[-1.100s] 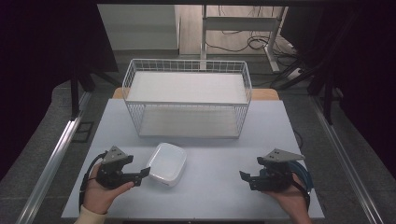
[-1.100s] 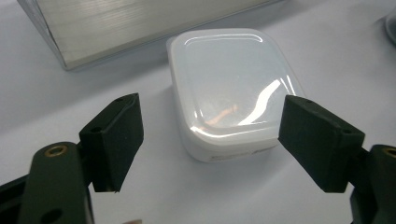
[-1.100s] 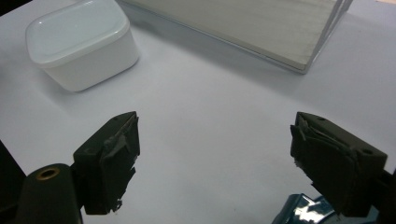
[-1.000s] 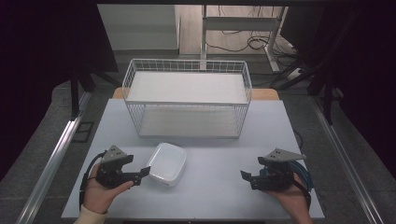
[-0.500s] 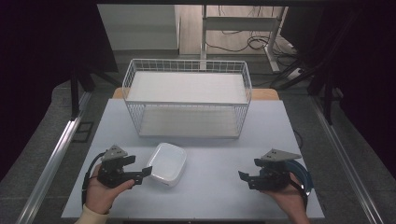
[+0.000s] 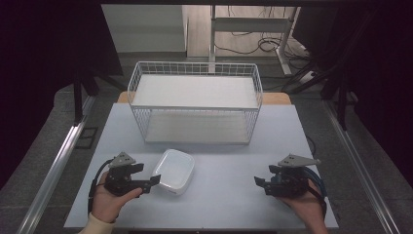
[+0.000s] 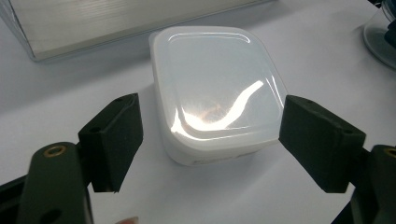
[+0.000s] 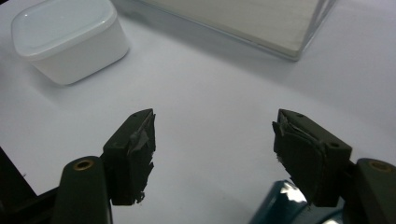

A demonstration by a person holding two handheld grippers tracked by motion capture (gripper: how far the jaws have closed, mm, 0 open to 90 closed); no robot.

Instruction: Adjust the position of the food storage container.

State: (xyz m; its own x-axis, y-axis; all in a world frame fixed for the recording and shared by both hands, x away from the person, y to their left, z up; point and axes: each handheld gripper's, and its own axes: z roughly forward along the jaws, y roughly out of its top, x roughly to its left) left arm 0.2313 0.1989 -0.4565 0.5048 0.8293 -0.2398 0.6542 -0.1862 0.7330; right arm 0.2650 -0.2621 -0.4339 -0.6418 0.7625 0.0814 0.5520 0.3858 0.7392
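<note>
High view: a white lidded container lies on the counter, near of the wire basket and left of centre. Just left of it, the left claw is spread wide, jaws at either side of its near end without touching. At the near right, well apart, the right claw gapes wide over bare counter.

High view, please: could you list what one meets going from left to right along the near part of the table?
Left hand-held gripper, black with a grey three-cornered plate, jaws open → white lidded rectangular plastic container → right hand-held gripper, also black, jaws open.
</note>
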